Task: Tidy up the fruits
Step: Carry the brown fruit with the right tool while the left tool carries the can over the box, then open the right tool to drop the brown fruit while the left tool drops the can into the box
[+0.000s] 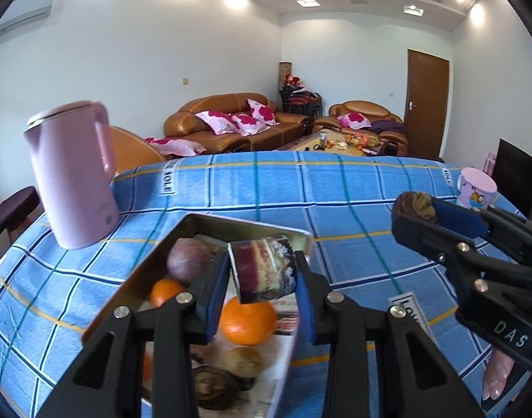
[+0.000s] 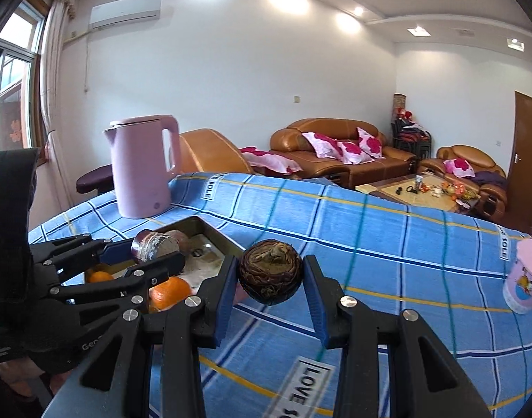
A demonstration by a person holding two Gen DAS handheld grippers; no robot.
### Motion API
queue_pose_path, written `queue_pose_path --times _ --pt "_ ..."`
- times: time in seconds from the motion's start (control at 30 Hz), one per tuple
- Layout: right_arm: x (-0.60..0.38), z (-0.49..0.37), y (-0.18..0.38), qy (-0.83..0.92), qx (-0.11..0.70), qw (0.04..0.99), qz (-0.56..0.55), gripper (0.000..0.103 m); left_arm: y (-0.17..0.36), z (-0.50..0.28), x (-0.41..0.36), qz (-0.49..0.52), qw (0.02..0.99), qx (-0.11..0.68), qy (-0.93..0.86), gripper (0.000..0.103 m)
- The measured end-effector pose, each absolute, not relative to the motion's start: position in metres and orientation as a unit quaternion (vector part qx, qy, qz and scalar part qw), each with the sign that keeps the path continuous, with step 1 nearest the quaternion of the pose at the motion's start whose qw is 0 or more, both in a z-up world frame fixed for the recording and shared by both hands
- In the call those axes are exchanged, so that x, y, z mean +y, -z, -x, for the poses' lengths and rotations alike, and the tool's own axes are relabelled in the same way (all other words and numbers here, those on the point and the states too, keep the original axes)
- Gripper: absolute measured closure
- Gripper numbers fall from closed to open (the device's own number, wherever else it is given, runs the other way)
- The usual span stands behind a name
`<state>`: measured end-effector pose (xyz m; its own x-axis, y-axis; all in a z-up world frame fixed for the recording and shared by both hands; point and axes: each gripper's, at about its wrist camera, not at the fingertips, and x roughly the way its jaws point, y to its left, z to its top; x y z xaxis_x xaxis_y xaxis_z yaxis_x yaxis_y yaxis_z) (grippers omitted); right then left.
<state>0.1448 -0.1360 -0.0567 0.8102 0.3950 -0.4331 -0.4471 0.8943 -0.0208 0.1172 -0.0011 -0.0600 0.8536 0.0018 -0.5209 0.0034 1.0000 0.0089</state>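
Nearest in the left wrist view, the left tongs are closed partway on a short round tin with a printed label, lifted clear above the metal tray; it is no fruit, so it is probably being taken out of the tray. Below it the tray holds a large orange, a smaller orange, a purplish round fruit and some brown, scaly fruits at the near end.

The right tongs grip a dark brown, scaly round fruit by its sides, jaws narrowed to its width, held in the air just right of the tray, likely bound for it.

Farther back on the blue checked surface stand a pink kettle behind the tray and a pink cup well off to the right.
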Motion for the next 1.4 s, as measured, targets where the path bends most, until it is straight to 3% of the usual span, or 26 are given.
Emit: queue_pose_path --times 0.53,1.4 --pt "-0.09 -0.16 0.063 -0.259 0.235 0.934 0.077 0.063 0.068 -0.122 0.055 0.011 0.954 0.295 -0.046 0.065" --pt "-0.049 -0.186 0.089 -0.267 0.303 0.909 0.099 0.063 0.092 -0.136 0.076 0.019 0.94 0.335 -0.053 0.065"
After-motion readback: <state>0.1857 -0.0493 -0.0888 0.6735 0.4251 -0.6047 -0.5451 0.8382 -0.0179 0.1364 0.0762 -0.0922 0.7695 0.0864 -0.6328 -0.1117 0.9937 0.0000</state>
